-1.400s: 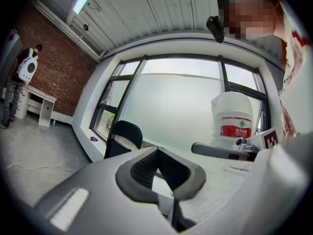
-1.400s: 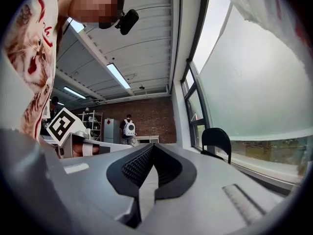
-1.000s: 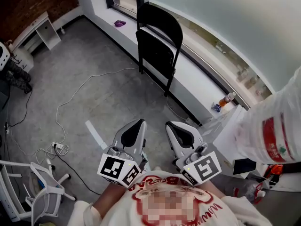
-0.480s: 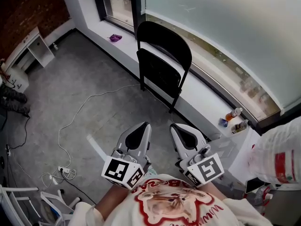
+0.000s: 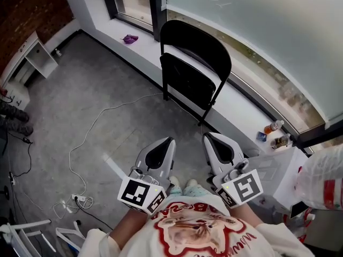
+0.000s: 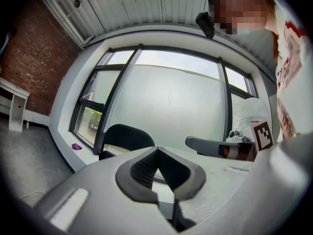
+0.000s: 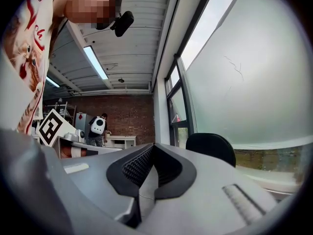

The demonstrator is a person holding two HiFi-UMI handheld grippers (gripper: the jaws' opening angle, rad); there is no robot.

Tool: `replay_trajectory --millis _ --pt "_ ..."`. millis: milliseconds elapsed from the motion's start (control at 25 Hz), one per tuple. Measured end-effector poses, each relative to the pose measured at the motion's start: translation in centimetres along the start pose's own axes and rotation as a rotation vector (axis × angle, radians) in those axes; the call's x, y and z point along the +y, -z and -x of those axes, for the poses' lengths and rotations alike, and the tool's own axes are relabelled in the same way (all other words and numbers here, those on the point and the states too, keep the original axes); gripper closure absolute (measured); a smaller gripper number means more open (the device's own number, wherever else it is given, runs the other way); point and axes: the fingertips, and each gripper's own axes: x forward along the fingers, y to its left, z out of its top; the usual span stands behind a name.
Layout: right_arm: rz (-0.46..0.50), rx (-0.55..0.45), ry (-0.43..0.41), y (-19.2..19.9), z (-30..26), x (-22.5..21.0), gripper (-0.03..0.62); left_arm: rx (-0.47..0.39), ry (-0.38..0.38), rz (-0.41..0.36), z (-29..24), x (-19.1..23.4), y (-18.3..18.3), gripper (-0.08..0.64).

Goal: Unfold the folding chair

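Observation:
A black folding chair (image 5: 191, 80) stands folded flat against the low white window sill, its rounded backrest (image 5: 196, 38) uppermost. My left gripper (image 5: 165, 142) and right gripper (image 5: 212, 137) are side by side just in front of my body, both pointing at the chair and a short way from its legs. Both are shut with nothing between the jaws. The left gripper view shows the chair (image 6: 128, 136) beyond the closed left gripper (image 6: 157, 150). Its backrest (image 7: 211, 146) also rises behind the closed right gripper (image 7: 153, 147) in the right gripper view.
A white cable (image 5: 92, 126) snakes over the grey floor to a power strip (image 5: 81, 199). A purple scrap (image 5: 130, 38) and small bottles (image 5: 274, 127) sit on the sill. A white shelf (image 5: 31, 58) is far left, a white bag (image 5: 321, 178) at right. A person (image 7: 99, 128) stands far off.
Both grippers have moved forward together toward the chair, which now looks larger and nearer in the head view. Their jaws have stayed shut.

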Motion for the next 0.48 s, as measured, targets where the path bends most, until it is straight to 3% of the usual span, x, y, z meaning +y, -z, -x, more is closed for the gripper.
replay_trajectory --millis 480 --pt "-0.009 0.004 0.025 0.2 -1.4 -0.9 0.568 -0.002 0.012 0.029 -2.8 1.9 -0.3 0.560"
